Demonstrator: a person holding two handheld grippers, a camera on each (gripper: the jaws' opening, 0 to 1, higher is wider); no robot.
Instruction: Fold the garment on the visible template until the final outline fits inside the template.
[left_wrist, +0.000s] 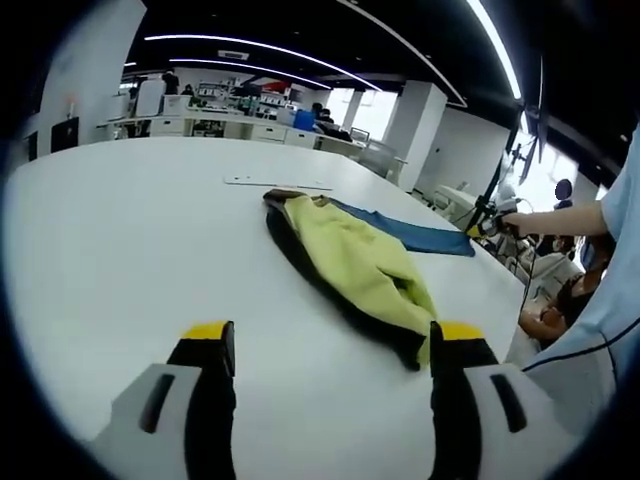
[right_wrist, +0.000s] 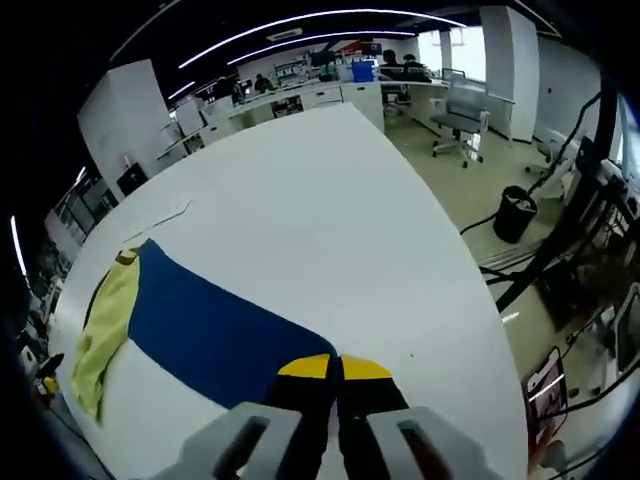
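Note:
A yellow-green garment (left_wrist: 355, 262) with black lining lies crumpled on the white table (left_wrist: 120, 250), partly over a flat blue template (left_wrist: 415, 233). My left gripper (left_wrist: 333, 340) hovers open in front of the garment, its jaws wide apart and nothing between them. The right gripper (left_wrist: 492, 226) shows at the template's far corner, held by a person's arm. In the right gripper view the blue template (right_wrist: 215, 335) stretches away from my right gripper (right_wrist: 336, 368), whose jaws are shut at its near corner. The garment (right_wrist: 100, 335) covers the template's far left end.
A thin white strip (left_wrist: 275, 183) lies on the table beyond the garment, the strip (right_wrist: 160, 220) also lying left of the template. A person's light sleeve (left_wrist: 600, 300) is at the right. Off the table edge stand an office chair (right_wrist: 462, 118) and a black bin (right_wrist: 515, 212).

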